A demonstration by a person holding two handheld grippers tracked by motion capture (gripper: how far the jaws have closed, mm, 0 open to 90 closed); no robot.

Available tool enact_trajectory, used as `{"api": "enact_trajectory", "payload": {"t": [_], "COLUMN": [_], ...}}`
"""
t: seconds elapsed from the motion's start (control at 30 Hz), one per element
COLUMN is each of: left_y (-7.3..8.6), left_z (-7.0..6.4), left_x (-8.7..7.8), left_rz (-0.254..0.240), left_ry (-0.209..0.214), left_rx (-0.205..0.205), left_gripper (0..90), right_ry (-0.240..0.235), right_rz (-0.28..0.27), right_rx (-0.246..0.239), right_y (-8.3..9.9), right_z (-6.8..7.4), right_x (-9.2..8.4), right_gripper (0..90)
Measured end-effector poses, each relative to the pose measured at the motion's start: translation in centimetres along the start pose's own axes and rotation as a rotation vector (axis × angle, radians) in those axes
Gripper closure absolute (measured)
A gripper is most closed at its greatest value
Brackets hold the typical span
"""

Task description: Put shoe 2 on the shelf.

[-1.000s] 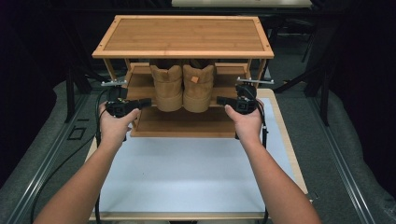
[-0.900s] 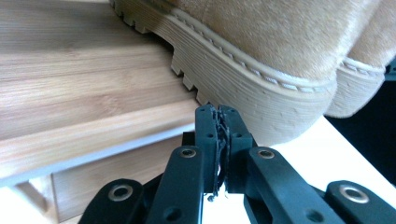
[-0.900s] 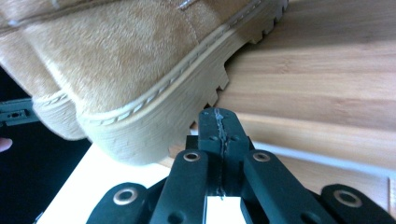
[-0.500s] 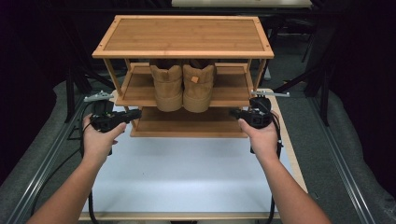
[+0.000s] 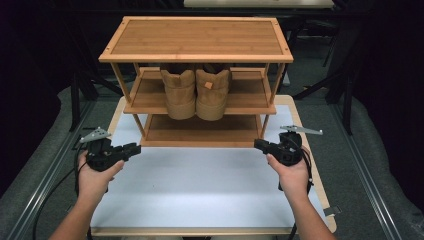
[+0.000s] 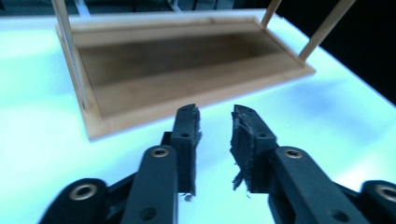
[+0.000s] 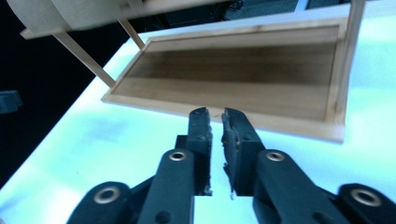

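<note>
We judge the job done: boots [image 5: 196, 92] sit on the rack [image 5: 195, 45] at twelve o'clock, while our left gripper [image 5: 131, 149] and right gripper [image 5: 260, 145], just opening, hold nothing.

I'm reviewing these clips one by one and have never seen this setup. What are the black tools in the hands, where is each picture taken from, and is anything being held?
A person holds a hand tool in each hand. Each tool has two black jaws that pinch things. The high view looks down from above the person's side: the left gripper is at the left, the right gripper at the right. The other two pictures come from cameras riding on the tools, looking along their jaws.

On the white table stands a three-level wooden shoe rack. A pair of tan boots sits on its middle shelf, heels toward the person. The bottom shelf is bare.

Nothing is held. Both pairs of jaws have just been opening, with only air between them, in front of the rack.
</note>
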State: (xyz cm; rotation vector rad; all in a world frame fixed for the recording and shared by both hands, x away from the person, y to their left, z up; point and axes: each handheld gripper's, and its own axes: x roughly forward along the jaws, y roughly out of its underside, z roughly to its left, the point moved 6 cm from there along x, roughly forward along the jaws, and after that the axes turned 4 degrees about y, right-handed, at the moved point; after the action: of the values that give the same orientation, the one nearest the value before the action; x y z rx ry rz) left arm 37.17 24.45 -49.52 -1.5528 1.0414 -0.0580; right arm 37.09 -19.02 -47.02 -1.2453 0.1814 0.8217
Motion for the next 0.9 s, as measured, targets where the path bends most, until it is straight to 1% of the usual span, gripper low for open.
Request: {"api": "enact_trajectory", "payload": {"t": [0.03, 0.07, 0.1, 0.13, 0.17, 0.2, 0.23, 0.27, 0.3, 0.33, 0.37, 0.4, 0.43, 0.47, 0.5, 0.53, 0.57, 0.6, 0.63, 0.67, 0.7, 0.73, 0.77, 0.8, 0.87, 0.9], "left_y": [0.7, 0.7, 1.9, 2.5, 2.5, 3.5, 3.5, 4.5, 5.0, 5.6, 5.6, 6.6, 7.1, 7.6, 7.9, 7.9, 8.5, 8.5, 8.9, 8.9, 9.4, 9.4, 9.5, 9.7, 9.7, 9.8], "left_z": [0.2, 0.2, 0.6, 0.8, 0.8, 1.0, 1.0, 1.3, 1.4, 1.5, 1.5, 1.8, 1.9, 2.1, 2.1, 2.1, 2.2, 2.2, 2.3, 2.3, 2.5, 2.5, 2.6, 2.7, 2.8, 2.9], "left_x": [0.0, 0.0, 0.2, 0.2, 0.2, 0.2, 0.2, 0.2, 0.2, 0.2, 0.2, 0.4, 0.5, 0.7, 0.8, 0.8, 1.1, 1.1, 1.5, 1.5, 1.8, 1.8, 2.0, 2.1, 2.1, 2.2], "left_rz": [0.006, 0.006, 0.021, 0.024, 0.024, 0.034, 0.034, 0.035, 0.032, 0.028, 0.028, 0.035, 0.043, 0.052, 0.065, 0.065, 0.076, 0.076, 0.085, 0.085, 0.096, 0.096, 0.100, 0.103, 0.098, 0.091], "left_ry": [-0.008, -0.008, -0.025, -0.032, -0.032, -0.041, -0.041, -0.049, -0.053, -0.055, -0.055, -0.059, -0.060, -0.069, -0.072, -0.072, -0.062, -0.062, -0.060, -0.060, -0.063, -0.063, -0.063, -0.064, -0.061, -0.058], "left_rx": [-0.002, -0.002, 0.001, -0.005, -0.005, -0.005, -0.005, -0.004, -0.005, -0.011, -0.011, -0.014, -0.013, -0.005, 0.003, 0.003, -0.002, -0.002, -0.006, -0.006, -0.005, -0.005, -0.005, -0.007, -0.014, -0.035], "left_gripper": [65.7, 64.3, 62.3, 60.3, 58.4, 56.6, 55.3, 54.2, 53.4, 52.8, 51.9, 50.4, 49.6, 49.0, 48.3, 48.0, 47.6, 47.5, 47.1, 46.6, 46.5, 46.2, 46.2, 45.3, 44.7, 43.8], "right_ry": [0.005, 0.020, 0.024, 0.019, 0.019, 0.040, 0.073, 0.076, 0.101, 0.093, 0.093, 0.095, 0.109, 0.103, 0.107, 0.107, 0.103, 0.101, 0.104, 0.112, 0.123, 0.123, 0.133, 0.147, 0.155, 0.157], "right_rz": [-0.003, -0.024, -0.008, -0.032, -0.032, -0.022, -0.018, -0.008, 0.001, -0.034, -0.034, -0.038, -0.028, -0.042, -0.039, -0.039, -0.058, -0.073, -0.075, -0.071, -0.078, -0.078, -0.066, -0.085, -0.081, -0.036], "right_rx": [0.001, 0.002, -0.009, -0.005, -0.005, -0.009, -0.017, -0.027, -0.034, -0.019, -0.019, -0.009, -0.004, 0.005, 0.007, 0.007, 0.015, 0.024, 0.022, 0.015, 0.003, 0.003, -0.006, -0.016, -0.026, -0.037], "right_y": [0.5, 0.9, 1.5, 2.0, 2.0, 3.1, 3.7, 4.3, 4.9, 5.3, 5.3, 6.3, 6.8, 7.2, 7.6, 7.6, 8.3, 8.5, 8.8, 9.1, 9.3, 9.3, 9.5, 9.8, 10.1, 10.6], "right_z": [-0.2, -0.5, -0.8, -1.0, -1.0, -1.5, -1.9, -2.1, -2.5, -2.6, -2.6, -3.0, -3.2, -3.3, -3.5, -3.5, -3.7, -3.8, -3.9, -3.9, -4.0, -4.0, -4.1, -4.2, -4.3, -4.4], "right_x": [-0.1, -0.1, -0.2, -0.1, -0.1, 0.0, 0.2, 0.2, 0.3, 0.7, 0.7, 0.9, 1.0, 1.2, 1.4, 1.4, 1.7, 1.9, 2.0, 2.1, 2.2, 2.2, 2.2, 2.4, 2.5, 2.5], "right_gripper": [77.0, 74.8, 72.3, 70.7, 70.7, 67.7, 66.0, 64.8, 64.2, 64.0, 64.0, 62.6, 61.4, 60.1, 58.2, 58.2, 54.1, 51.6, 50.1, 49.1, 48.0, 48.0, 47.1, 46.4, 46.1, 46.0]}}
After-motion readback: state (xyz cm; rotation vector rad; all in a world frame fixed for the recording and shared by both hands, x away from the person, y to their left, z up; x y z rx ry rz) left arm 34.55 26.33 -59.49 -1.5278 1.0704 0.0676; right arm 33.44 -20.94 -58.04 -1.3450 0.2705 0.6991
